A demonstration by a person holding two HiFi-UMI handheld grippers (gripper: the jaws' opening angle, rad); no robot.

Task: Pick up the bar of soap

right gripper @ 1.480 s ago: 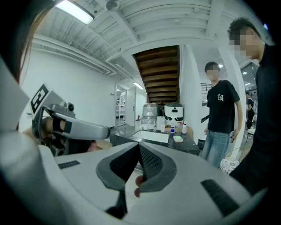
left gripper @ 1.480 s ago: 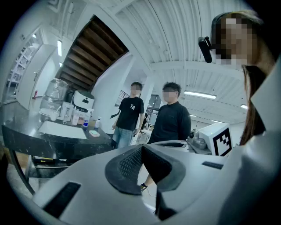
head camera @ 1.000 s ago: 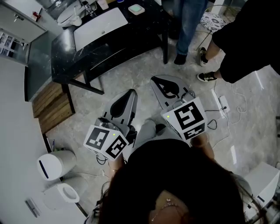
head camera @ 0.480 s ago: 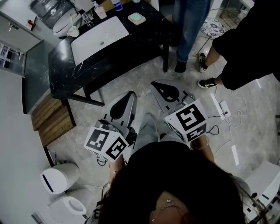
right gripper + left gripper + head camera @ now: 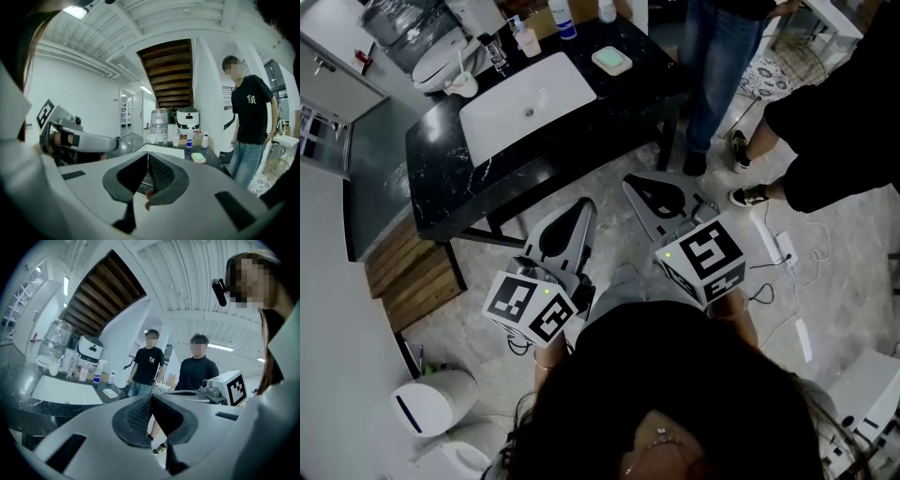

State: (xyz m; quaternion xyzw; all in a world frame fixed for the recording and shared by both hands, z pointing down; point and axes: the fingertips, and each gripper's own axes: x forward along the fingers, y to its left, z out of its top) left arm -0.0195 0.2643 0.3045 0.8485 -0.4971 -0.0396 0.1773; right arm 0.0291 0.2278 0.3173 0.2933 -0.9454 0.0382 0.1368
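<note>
The bar of soap (image 5: 611, 61) is pale green and lies in a white dish at the far right of the black table (image 5: 441, 150), beside the white sink basin (image 5: 525, 101). It also shows small in the left gripper view as the soap (image 5: 110, 393) and in the right gripper view as the soap (image 5: 198, 157). My left gripper (image 5: 584, 202) and right gripper (image 5: 629, 180) hang over the floor, short of the table's near edge. Both are shut and hold nothing; the pads meet in the left gripper (image 5: 150, 398) and the right gripper (image 5: 147, 156).
Bottles (image 5: 565, 15) and a faucet (image 5: 495, 52) stand behind the basin. A person in jeans (image 5: 717, 75) and a person in black (image 5: 834, 122) stand right of the table. A white bin (image 5: 427, 403) and wooden steps (image 5: 408, 262) are at the left; cables (image 5: 780, 246) lie on the floor.
In the head view the table and soap have slid down and toward me, with more of the back of the table showing. Both grippers stay shut and keep about the same place.
</note>
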